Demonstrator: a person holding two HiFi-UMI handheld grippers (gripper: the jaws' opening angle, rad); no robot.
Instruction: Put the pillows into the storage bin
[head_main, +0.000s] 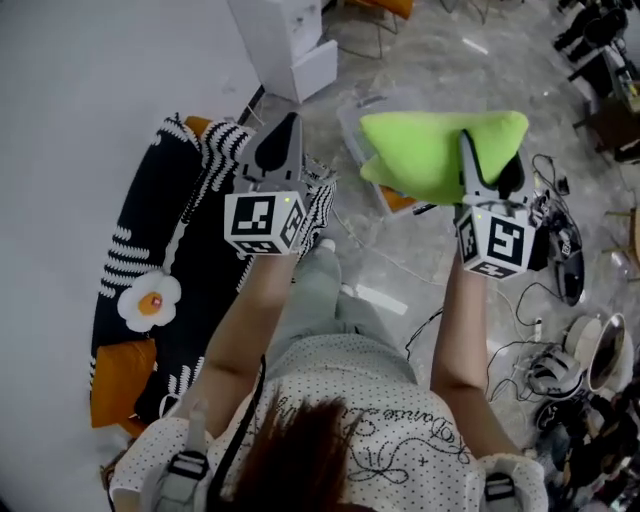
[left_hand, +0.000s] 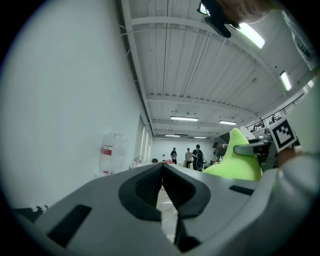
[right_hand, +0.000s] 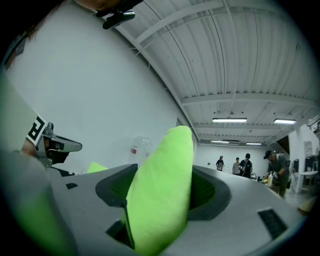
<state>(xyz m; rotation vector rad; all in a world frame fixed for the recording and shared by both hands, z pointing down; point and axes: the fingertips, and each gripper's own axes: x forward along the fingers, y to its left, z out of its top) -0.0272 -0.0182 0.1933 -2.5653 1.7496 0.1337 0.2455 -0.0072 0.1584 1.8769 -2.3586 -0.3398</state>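
Slippage is the main risk. The right claw (head_main: 467, 148) stands part open, its pads pinching one soft edge of the lime-green pillow (head_main: 420, 150). Most of the pillow juts out to one side of the claw with nothing under it. A hold on so little stuffing could creep loose if the hand swings or tips.

The left claw (head_main: 283, 128) is fully closed with nothing in it. It is held apart from the pillow, so it would not catch it.

The pillow hangs in the air above what looks like a clear bin (head_main: 350, 118) on the floor, hiding much of it. With the rim out of sight, a release could be off-centre. The pillow might then land across the rim and flop out onto the floor.

Loose cables (head_main: 505, 300) trail near the person's right side and could snag a foot on a step that way.
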